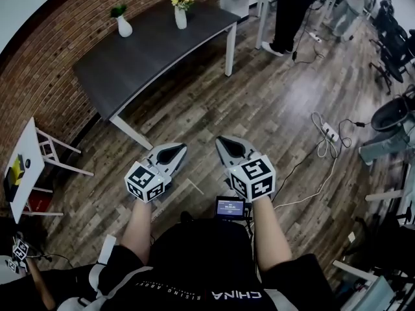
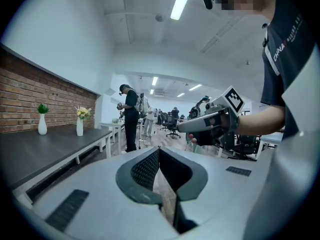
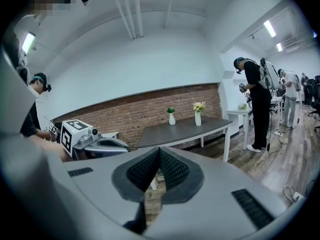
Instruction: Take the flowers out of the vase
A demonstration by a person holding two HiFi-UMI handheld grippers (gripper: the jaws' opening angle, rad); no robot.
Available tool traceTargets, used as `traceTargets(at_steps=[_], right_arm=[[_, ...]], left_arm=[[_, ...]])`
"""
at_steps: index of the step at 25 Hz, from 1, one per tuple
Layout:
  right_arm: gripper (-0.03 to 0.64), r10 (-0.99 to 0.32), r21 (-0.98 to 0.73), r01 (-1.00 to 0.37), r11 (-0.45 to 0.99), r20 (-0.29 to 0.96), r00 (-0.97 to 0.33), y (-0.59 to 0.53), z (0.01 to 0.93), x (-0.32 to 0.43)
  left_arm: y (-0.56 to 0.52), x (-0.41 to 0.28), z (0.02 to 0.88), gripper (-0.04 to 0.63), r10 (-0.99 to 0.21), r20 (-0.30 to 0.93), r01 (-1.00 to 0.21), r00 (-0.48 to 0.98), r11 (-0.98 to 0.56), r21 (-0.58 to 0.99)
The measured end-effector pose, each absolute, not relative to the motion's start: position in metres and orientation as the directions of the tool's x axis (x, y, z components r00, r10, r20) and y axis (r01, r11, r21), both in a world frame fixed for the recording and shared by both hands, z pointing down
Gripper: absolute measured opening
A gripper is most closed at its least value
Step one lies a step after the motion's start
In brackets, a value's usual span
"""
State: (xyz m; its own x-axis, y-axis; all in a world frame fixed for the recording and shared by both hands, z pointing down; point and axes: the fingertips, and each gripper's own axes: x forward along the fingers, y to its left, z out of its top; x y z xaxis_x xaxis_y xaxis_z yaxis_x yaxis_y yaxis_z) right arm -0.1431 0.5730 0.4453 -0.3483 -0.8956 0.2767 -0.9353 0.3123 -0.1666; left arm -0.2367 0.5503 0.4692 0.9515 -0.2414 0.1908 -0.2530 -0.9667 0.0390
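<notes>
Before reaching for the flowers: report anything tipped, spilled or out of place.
Nothing looks tipped or spilled. The flower vase and the green-sprig vase both stand upright on the dark table. The only stray thing is a power strip lying loose on the floor.

We stand on a dark wood-plank floor point(image 1: 259, 109); a red brick wall point(image 1: 39, 63) runs along the left, with a white wall point(image 3: 150, 59) above it; a dark-topped counter point(image 1: 149, 57) on white legs stands beside the brick; office chairs point(image 1: 389, 37) crowd the far right; strip lights point(image 2: 181, 4) glow overhead.
</notes>
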Motion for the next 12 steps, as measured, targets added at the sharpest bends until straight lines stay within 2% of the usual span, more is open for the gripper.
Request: traceTargets(at_steps=[12], right_arm=[[0.006, -0.892, -0.177, -0.934, 0.31, 0.285, -0.35, 0.577, 0.456, -0.095]], left_arm=[[0.553, -0.191, 0.477, 0.003, -0.256, 0.207, -0.268, 0.944, -0.963, 0.033]])
